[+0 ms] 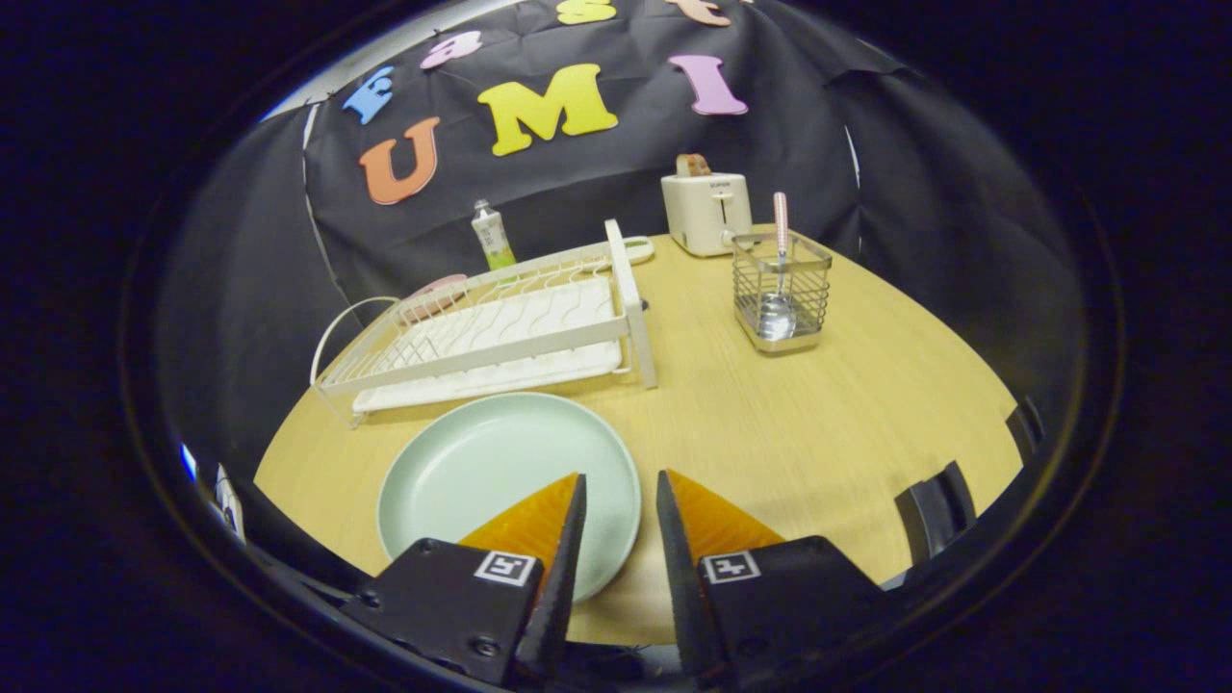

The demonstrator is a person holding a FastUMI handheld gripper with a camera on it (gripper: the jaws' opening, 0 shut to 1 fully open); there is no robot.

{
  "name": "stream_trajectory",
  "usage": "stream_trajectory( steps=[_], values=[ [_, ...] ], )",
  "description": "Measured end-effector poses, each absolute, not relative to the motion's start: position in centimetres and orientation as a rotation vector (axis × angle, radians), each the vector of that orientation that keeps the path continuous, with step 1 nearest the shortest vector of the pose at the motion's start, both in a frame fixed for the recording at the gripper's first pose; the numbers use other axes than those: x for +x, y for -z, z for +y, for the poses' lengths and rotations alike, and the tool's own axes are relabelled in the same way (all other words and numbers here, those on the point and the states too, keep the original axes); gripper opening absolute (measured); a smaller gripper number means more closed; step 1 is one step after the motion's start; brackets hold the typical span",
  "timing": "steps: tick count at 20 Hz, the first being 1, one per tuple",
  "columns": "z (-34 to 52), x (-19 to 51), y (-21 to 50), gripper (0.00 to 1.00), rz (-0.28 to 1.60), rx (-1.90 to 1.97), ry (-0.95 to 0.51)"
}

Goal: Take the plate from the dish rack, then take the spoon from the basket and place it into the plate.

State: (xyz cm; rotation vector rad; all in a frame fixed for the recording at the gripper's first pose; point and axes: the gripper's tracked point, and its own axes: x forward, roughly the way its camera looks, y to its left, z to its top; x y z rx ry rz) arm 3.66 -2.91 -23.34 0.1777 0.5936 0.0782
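Already out of the rack [500,322], the plate [491,476] lies flat on the table [789,423], just in front of the rack's near edge. It is pale green, round and bare. The gripper [620,486] hovers over the plate's near right rim, its fingers a little apart with nothing between them; the left finger [568,539] overlaps the plate, while the right one sits past the rim, over bare wood.

Beyond the plate, the white wire rack stands at a slant across the table's left half, with a drip tray beneath it and one upright end panel facing the table's middle. Something pink lies behind the rack's far end; what it is cannot be told.

Farther back and to the right of the fingers, the spoon [778,274] stands in the basket [780,294], a square metal wire holder. Its bowl is down at the bottom and its pale striped handle rises above the rim. The basket stands well apart from the plate, with open tabletop between them.

Behind the basket, a white toaster [707,212] sits at the table's far edge with a slice of bread showing in its slot. A small tube [493,236] stands upright behind the rack, near the dark cloth wall.
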Motion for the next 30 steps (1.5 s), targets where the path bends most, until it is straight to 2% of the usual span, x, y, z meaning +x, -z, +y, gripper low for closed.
stream_trajectory(
  steps=[2, 5, 13, 21, 24, 26, 29, 30],
  values=[
    [-5.2, 4.4, 22.2, 0.73, 0.540, 0.163, -0.043],
    [-9.0, 5.9, 20.0, 0.98, 0.459, 0.143, 0.022],
    [-16.9, 14.1, 12.7, 1.00, 0.271, 0.072, 0.070],
    [-19.8, 23.9, 12.5, 1.00, 0.321, 0.088, 0.026],
    [-20.3, 26.7, 13.4, 0.91, 0.376, 0.097, 0.028],
    [-20.0, 28.3, 13.4, 0.79, 0.373, 0.114, 0.018],
    [-20.4, 29.7, 15.3, 0.45, 0.411, 0.128, 0.041],
    [-20.4, 29.4, 15.3, 0.37, 0.416, 0.142, 0.054]
  ],
)
